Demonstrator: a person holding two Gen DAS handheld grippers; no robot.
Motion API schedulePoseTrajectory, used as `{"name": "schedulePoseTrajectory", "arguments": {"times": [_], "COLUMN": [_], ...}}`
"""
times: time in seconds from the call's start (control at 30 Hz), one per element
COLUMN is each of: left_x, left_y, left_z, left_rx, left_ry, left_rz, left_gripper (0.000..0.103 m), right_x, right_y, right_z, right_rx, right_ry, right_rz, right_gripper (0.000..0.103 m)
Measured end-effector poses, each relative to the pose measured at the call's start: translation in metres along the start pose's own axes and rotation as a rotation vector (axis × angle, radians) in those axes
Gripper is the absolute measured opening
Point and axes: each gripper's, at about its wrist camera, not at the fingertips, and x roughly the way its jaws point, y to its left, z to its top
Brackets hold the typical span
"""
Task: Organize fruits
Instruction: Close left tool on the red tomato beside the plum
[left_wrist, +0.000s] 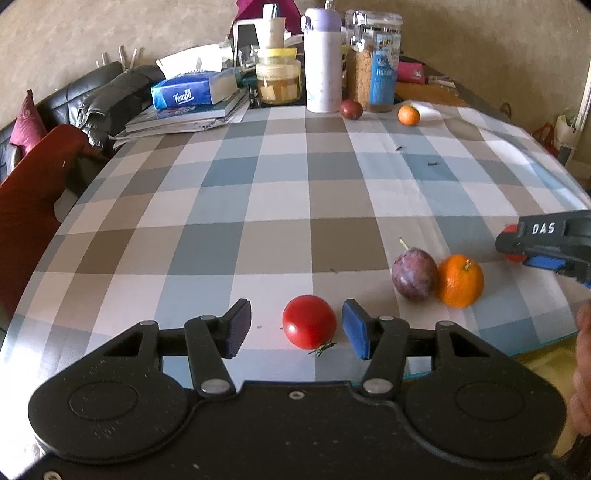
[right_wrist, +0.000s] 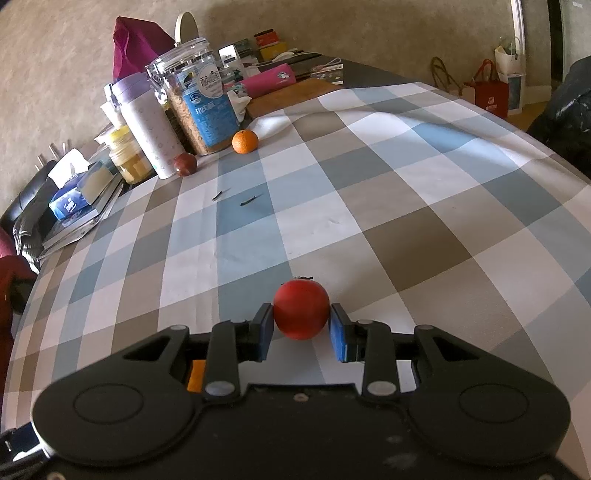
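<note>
Right now two red tomatoes are in play: one tomato (left_wrist: 309, 322) lies on the checked tablecloth (left_wrist: 280, 206) between the spread jaws of the left gripper (left_wrist: 296, 328), touching neither pad, and a second tomato (right_wrist: 301, 309) sits clamped between the pads of the right gripper (right_wrist: 301, 326), seemingly just above the cloth. Judging by this, the step in hand is gathering fruit toward the near edge, where a plum (left_wrist: 414, 274) and an orange (left_wrist: 460, 280) already rest touching each other. The next move probably calls for carrying the held tomato over beside that pair and setting it down gently so it does not roll, then closing the left jaws on the free tomato. Counted across both views: two tomatoes, two oranges, two dark plums. The far orange (right_wrist: 244, 141) and far plum (right_wrist: 185, 164) wait by the clear jar (right_wrist: 199, 99) and white flask (right_wrist: 147, 122), well apart from the near group.
</note>
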Motion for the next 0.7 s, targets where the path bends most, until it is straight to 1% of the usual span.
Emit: {"name": "schedulePoseTrajectory", "arguments": {"times": [0.1,0.13,0.17,0.23,0.33,0.5,0.7], "left_x": [0.006,0.008,0.010,0.013,0.014,0.021,0.030], "left_y": [-0.002,-0.003,-0.004,-0.004,-0.004,-0.008,-0.022], "left_z": [-0.002,-0.004,-0.005,-0.005,-0.002,0.009,0.015], "left_rx": [0.012,0.016,0.020,0.015,-0.013,-0.051,-0.021], "left_ry": [0.032,0.041,0.046,0.059,0.052,0.054,0.041], "left_rz": [-0.001,-0.003,-0.005,-0.011,-0.023,-0.079,-0.056], "left_gripper": [0.059,0.056,0.048,0.043,0.042,0.042,0.042], "right_x": [0.000,0.001,0.001,0.001,0.001,0.001,0.001], "right_y": [0.000,0.001,0.000,0.000,0.000,0.000,0.000], "right_z": [0.000,0.000,0.000,0.000,0.000,0.001,0.000], "right_rx": [-0.004,-0.004,-0.004,-0.002,-0.001,0.000,0.000], "right_ry": [-0.002,-0.001,0.001,0.003,0.002,0.004,0.009], "right_rz": [-0.005,-0.006,-0.005,-0.003,-0.002,-0.003,-0.006], "right_gripper": [0.034,0.034,0.034,0.034,0.034,0.034,0.034]}}
